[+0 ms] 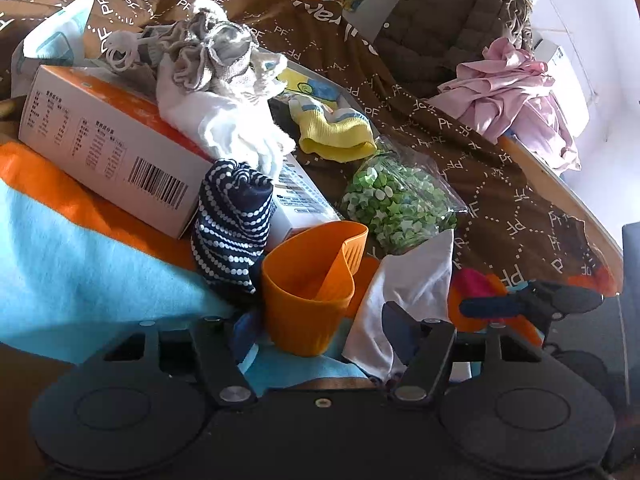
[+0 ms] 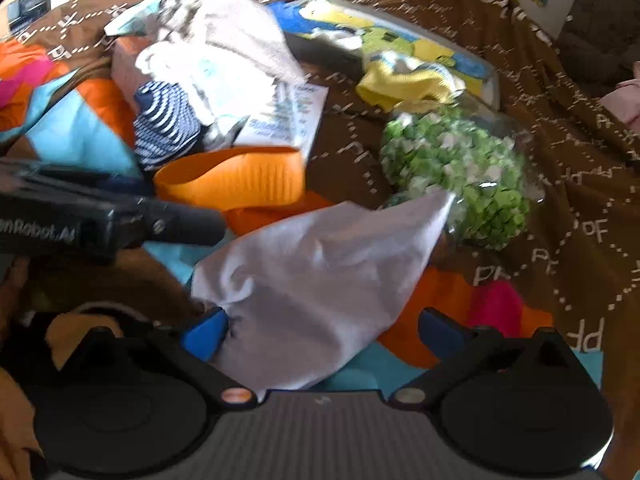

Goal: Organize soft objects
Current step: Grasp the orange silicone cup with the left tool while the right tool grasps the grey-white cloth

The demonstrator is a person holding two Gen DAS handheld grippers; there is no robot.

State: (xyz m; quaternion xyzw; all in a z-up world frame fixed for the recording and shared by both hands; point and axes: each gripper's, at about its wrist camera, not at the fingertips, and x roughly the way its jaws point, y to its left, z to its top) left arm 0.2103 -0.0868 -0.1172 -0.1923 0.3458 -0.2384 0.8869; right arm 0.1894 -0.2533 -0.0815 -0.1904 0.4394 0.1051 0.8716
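The white cloth (image 2: 316,292) is lying just in front of the orange cup (image 2: 240,180), between the spread fingers of the right hand-held gripper (image 2: 320,332). The left hand-held gripper (image 1: 340,336) is standing wide around that cup (image 1: 312,292) and cloth (image 1: 404,300). A pinch here risks snagging the bright blanket (image 2: 440,300) beneath, or tipping the cup. Beyond the cup, a brown bedspread (image 1: 480,160) is covering the bed; sunlight is falling on a white wall (image 1: 592,40).

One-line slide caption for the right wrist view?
Open right hand-held gripper straddles a white cloth beside an orange cup.
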